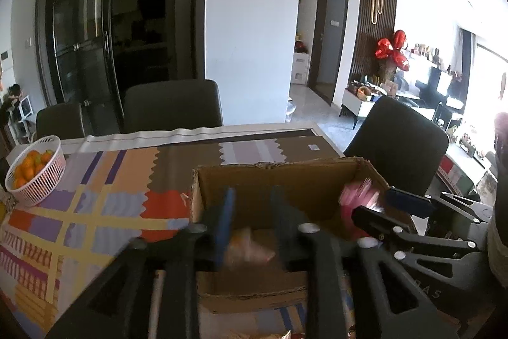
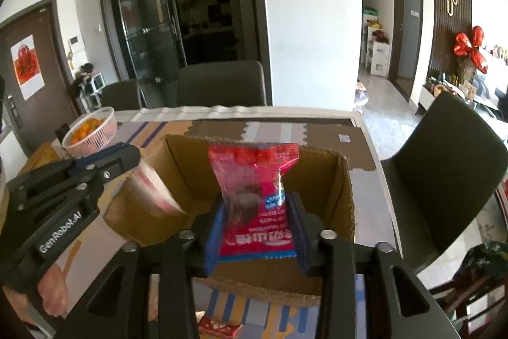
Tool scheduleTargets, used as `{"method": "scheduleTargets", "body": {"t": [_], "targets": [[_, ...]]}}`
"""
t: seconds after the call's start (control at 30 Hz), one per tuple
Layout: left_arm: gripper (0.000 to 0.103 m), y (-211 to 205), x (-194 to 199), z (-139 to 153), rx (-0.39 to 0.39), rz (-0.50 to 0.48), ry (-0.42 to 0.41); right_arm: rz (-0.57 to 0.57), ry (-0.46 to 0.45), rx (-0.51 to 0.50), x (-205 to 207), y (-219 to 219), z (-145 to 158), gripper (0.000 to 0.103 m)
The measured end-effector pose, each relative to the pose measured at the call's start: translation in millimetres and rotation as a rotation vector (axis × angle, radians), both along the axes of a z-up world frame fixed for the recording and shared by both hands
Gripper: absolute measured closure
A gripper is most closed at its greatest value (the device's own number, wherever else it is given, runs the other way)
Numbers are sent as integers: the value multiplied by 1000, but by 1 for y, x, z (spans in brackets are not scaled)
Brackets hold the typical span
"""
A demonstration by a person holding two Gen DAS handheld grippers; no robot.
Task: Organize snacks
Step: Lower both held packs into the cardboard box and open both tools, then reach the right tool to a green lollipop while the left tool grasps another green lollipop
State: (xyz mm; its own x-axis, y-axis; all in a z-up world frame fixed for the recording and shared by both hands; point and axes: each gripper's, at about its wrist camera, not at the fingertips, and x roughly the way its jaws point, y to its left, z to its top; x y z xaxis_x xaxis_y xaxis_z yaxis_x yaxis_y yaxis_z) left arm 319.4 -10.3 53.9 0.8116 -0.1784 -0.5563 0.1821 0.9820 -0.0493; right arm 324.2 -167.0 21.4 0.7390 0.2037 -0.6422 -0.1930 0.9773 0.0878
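Note:
An open cardboard box [image 1: 285, 177] [image 2: 317, 177] stands on the patterned tablecloth. My right gripper [image 2: 254, 227] is shut on a red snack packet [image 2: 254, 180] and holds it upright over the box; it shows in the left wrist view [image 1: 377, 212] at the box's right wall, with the pink packet [image 1: 358, 196]. My left gripper [image 1: 250, 221] hangs over the box with its jaws apart; a blurred pale snack [image 1: 250, 247] lies below between them. In the right wrist view the left gripper [image 2: 127, 161] is at the box's left wall beside a blurred pink-white packet [image 2: 155, 189].
A white basket of oranges [image 1: 35, 170] [image 2: 92, 129] stands at the table's far left. Dark chairs [image 1: 171, 104] [image 2: 444, 164] stand at the far side and right end. A red packet [image 2: 219, 328] lies on the table in front of the box.

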Motion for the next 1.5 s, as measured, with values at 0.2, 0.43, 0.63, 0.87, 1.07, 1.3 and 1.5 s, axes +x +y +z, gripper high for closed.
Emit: {"method": "scheduleTargets", "body": {"t": [0.2,0.43,0.63,0.87,1.07,1.3,1.5], "targets": [[60,0,-24,8,37,-7,-28,-13,-16,-5,-15,-5,1,50],[47,2,-66,17,58,-15,-51,-1,-90,4,-57,-7,17,38],[36,2,-105,24,63,-12,-82,4,-158,-4,-94,-8,31,29],[25,1,-143,24,69,-7,-90,-3,-187,-3,-128,-11,33,23],[21,-2,-168,8,67,-12,-53,-13,-184,-21,-148,-13,24,18],[20,-6,-189,-14,69,-20,-10,-14,-148,-34,-170,-21,5,18],[20,-11,-208,-32,82,-30,15,-17,-100,-57,-184,-25,-14,18]]}}
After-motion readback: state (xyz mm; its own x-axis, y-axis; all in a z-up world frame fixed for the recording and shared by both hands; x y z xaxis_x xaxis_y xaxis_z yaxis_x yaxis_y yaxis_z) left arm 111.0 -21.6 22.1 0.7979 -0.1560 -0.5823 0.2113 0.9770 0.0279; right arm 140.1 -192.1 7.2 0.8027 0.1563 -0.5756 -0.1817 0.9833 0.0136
